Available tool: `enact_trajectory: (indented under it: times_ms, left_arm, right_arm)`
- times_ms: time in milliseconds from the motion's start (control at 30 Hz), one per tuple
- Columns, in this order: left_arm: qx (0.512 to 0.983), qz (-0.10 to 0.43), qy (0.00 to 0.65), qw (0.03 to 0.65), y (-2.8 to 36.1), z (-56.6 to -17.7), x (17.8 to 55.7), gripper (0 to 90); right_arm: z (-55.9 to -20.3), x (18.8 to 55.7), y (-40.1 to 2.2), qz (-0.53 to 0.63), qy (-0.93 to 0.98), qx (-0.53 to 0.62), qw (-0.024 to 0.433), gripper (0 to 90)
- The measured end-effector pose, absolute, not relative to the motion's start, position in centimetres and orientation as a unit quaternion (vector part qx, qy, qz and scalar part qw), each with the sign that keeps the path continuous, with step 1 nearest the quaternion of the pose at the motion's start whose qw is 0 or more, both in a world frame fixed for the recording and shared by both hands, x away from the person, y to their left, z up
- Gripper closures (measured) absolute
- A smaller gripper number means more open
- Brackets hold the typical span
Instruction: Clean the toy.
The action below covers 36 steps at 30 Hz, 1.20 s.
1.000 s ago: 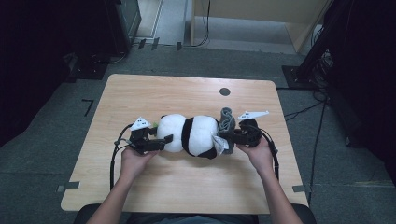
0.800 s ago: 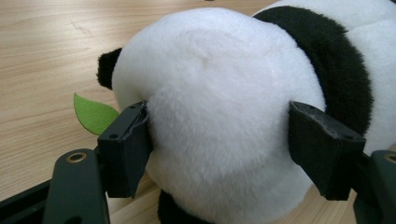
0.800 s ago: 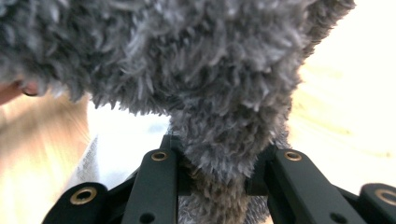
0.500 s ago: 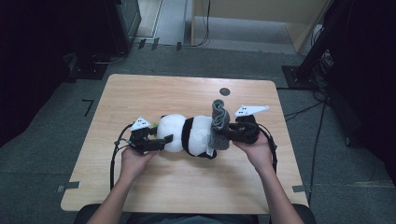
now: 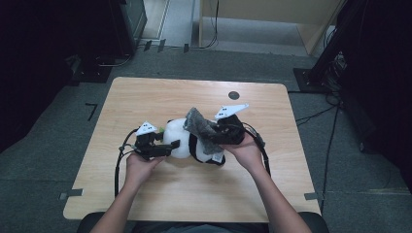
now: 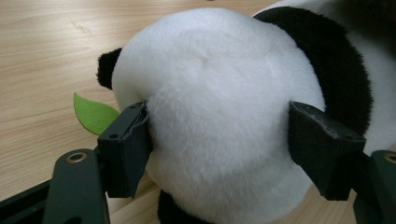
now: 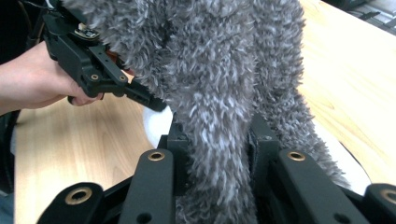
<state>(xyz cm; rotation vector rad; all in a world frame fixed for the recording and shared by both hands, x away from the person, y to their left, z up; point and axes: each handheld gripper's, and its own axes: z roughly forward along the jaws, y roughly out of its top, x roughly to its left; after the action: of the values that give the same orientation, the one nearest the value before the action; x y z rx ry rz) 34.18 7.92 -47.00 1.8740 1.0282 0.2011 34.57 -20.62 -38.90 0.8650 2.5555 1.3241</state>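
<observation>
- From the high view, the toy panda [image 5: 187, 143] lies near the middle of the worktop [image 5: 145, 97], between the two hands.
- The left gripper [image 5: 167, 147] holds the panda's white end; its own view shows the fingers [image 6: 123, 149] pressed into the white fur on both sides, and a green leaf [image 6: 93, 113] beside a black ear.
- The right gripper [image 5: 210, 138] clasps a grey fuzzy cloth [image 5: 198, 124] lifted above the panda; its fingers have just been easing apart.
- The right gripper view shows the cloth [image 7: 219, 93] between the narrow fingers [image 7: 180, 149], touching both, with the left gripper [image 7: 93, 65] behind.
- The high view shows a dark round hole [image 5: 233, 95] near the far edge.
- There is bare wood all around the panda, widest toward the near edge and the left side.
</observation>
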Motion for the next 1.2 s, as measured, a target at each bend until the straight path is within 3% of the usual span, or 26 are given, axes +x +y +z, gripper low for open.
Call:
enact_trajectory:
  times_ms: [133,267,533,800,1000,1200]
  left_arm:
    - [0.765,0.081,0.423,0.480,7.9,-47.0,34.2,25.1]
    - [0.764,0.080,0.424,0.479,7.9,-47.0,34.2,25.0]
    - [0.765,0.076,0.424,0.478,7.9,-46.8,34.2,24.4]
    - [0.765,0.075,0.426,0.478,7.9,-46.8,34.3,24.3]
    - [0.769,0.079,0.423,0.472,7.9,-46.9,34.2,24.3]
    - [0.769,0.080,0.423,0.472,7.8,-46.8,34.2,24.6]
  right_arm:
    - [-39.5,35.0,-19.6,0.433,0.852,0.284,0.082,60.1]
    - [-39.5,35.2,-18.3,0.420,0.856,0.284,0.097,70.8]
    - [-39.1,35.3,-14.3,0.388,0.881,0.249,0.101,71.7]
    - [-40.2,35.8,-11.5,0.376,0.890,0.231,0.114,61.8]
    - [-40.6,35.9,-11.4,0.374,0.891,0.235,0.102,70.5]
    - [-40.3,35.8,-12.3,0.357,0.897,0.244,0.095,72.4]
